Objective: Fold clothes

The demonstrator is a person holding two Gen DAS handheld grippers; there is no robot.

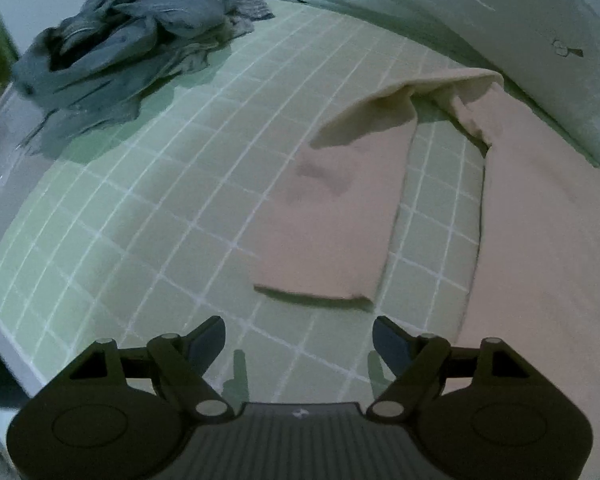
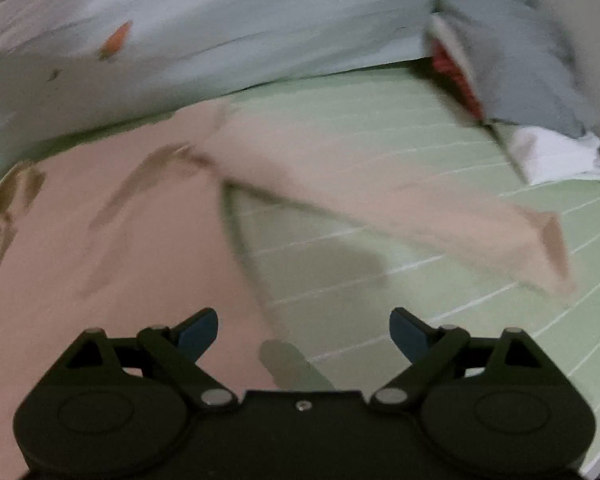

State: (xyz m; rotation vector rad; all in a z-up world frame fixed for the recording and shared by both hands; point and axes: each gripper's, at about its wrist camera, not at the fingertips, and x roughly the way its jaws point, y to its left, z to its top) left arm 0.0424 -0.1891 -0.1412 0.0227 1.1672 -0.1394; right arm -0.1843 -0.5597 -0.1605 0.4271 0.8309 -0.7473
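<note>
We hold our left claw [image 1: 299, 340] and right claw [image 2: 304, 332] released, empty, above the pale pink long-sleeved cotton top [image 1: 540, 248] spread across the green checked bed sheet [image 1: 140, 208].

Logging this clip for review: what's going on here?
A person with a gripper in each hand is folding a pink top spread on a green checked bed. Both the left gripper and the right gripper are open and hold nothing. One sleeve lies folded down alongside the body, the other sleeve is stretched out sideways. A grey clothes pile waits behind.
</note>
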